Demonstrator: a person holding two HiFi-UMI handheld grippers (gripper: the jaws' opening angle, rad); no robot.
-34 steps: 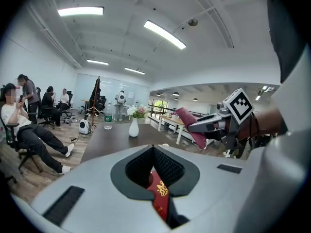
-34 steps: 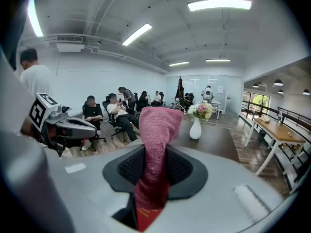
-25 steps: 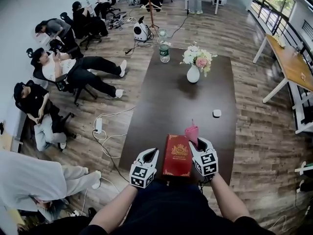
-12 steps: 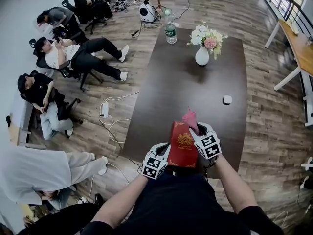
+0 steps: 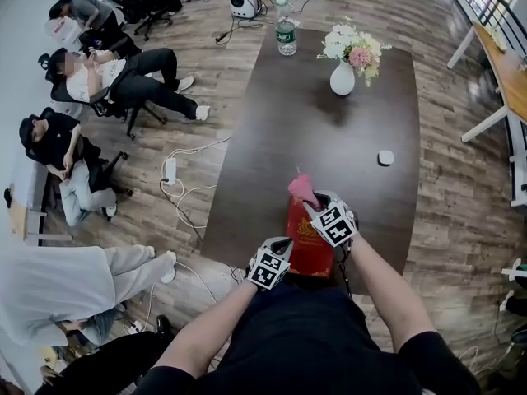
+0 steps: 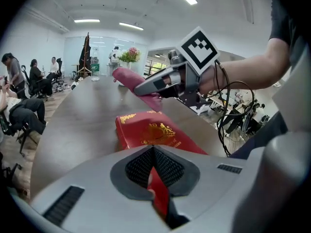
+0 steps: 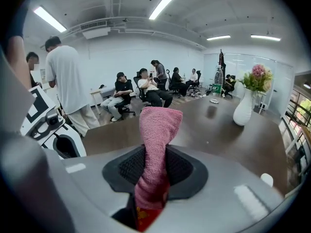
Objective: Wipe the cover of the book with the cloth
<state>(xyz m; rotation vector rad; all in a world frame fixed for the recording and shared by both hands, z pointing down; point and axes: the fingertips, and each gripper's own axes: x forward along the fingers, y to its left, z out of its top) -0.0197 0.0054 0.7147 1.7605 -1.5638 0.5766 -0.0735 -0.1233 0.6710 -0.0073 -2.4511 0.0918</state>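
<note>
A red book [image 5: 311, 243] with a gold crest lies at the near edge of the dark table [image 5: 329, 138]. My left gripper [image 5: 272, 262] is shut on the book's near left corner, and the red cover [image 6: 150, 132] shows between its jaws [image 6: 154, 152]. My right gripper [image 5: 328, 219] is shut on a rolled pink cloth [image 5: 301, 189]. It holds the cloth over the far end of the cover. In the right gripper view the cloth [image 7: 156, 140] sticks out past the jaws [image 7: 155, 154], with the red book just below.
A white vase of flowers [image 5: 343, 74] and a water bottle [image 5: 286, 34] stand at the table's far end. A small white object [image 5: 385, 157] lies at the right. Several people sit on chairs left of the table, near floor cables and a power strip [image 5: 169, 169].
My left gripper has moved in from beside the book onto its near left corner and shut on it. My right gripper has carried the cloth leftward over the cover's far end.
</note>
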